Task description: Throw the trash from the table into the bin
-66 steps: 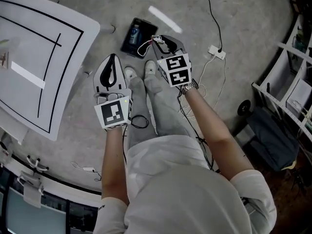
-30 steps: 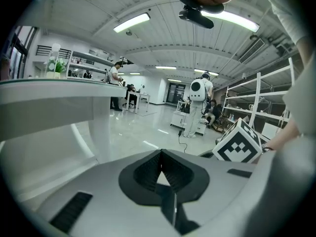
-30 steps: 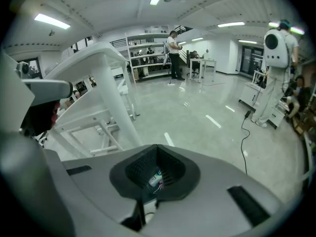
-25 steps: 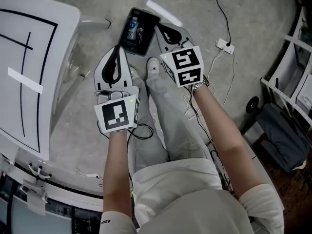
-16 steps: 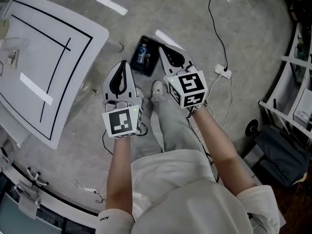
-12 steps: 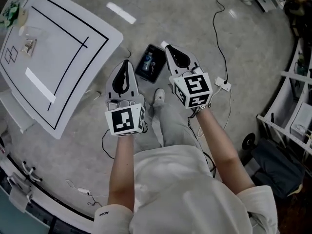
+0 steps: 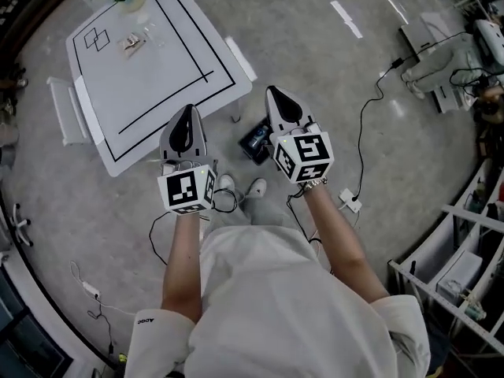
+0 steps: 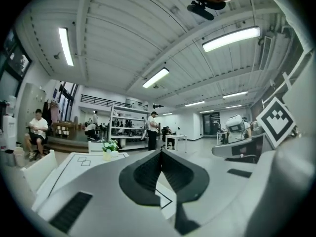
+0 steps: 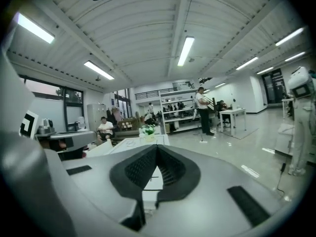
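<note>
I've risen from the bin [image 7: 256, 140], left gripper [image 7: 189, 112] and right gripper [image 7: 276, 94] lifted with fingers closed and empty, so the trash [image 7: 132, 43] left on the worktop [image 7: 169, 73] comes next.

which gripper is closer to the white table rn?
Left. In the head view the left gripper sits right at the white table's near edge. The right gripper is further right, by the black bin on the floor.
</note>
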### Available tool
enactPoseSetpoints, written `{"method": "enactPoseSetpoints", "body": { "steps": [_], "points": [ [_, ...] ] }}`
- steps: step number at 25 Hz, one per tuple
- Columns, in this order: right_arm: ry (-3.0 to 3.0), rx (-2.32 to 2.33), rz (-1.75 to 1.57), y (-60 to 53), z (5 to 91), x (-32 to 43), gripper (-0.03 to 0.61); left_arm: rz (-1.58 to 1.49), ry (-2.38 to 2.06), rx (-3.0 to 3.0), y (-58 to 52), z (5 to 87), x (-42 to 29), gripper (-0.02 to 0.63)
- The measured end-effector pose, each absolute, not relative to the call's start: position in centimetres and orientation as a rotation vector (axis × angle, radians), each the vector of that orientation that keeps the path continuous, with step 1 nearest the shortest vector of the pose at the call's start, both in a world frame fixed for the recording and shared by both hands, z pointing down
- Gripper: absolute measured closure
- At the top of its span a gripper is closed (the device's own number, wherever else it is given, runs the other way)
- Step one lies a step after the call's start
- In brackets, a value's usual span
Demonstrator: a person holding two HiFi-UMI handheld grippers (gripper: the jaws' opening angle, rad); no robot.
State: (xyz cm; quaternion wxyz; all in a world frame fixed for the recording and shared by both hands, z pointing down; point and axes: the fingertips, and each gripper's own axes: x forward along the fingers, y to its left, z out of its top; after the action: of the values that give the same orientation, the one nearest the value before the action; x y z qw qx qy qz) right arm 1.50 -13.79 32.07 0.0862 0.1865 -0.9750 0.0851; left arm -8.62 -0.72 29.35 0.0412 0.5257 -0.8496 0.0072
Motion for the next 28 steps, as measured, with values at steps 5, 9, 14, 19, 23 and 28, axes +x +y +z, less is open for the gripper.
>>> {"method": "enactPoseSetpoints", "body": {
  "steps": [5,9,14,19,23,28],
  "points": [
    [-2.982,0.267,0.195,-6.8,29.3,-3.3,0.569,0.032,-2.726,1.462,4.2,26.6,-10.9,0.609],
    [-2.981,0.114,0.199,-2.7,28.2,-5.8,0.569,0.023,-2.797,1.343,7.9,25.3,-12.0,0.609],
    [-2.982,0.015,0.208,-0.1,26.9,-8.8,0.569,-0.033,-2.891,1.216,12.5,23.8,-13.5,0.609],
    [-2.972,-0.002,0.260,2.7,26.7,-12.2,0.569,-0.030,-2.907,1.173,16.7,23.9,-16.0,0.609],
    [-2.959,-0.027,0.232,5.3,26.9,-14.1,0.569,-0.078,-2.897,1.177,18.7,23.9,-18.0,0.609],
    [-2.959,0.020,0.211,6.8,27.0,-16.0,0.569,-0.080,-2.873,1.239,19.8,24.4,-20.1,0.609]
  ]
}}
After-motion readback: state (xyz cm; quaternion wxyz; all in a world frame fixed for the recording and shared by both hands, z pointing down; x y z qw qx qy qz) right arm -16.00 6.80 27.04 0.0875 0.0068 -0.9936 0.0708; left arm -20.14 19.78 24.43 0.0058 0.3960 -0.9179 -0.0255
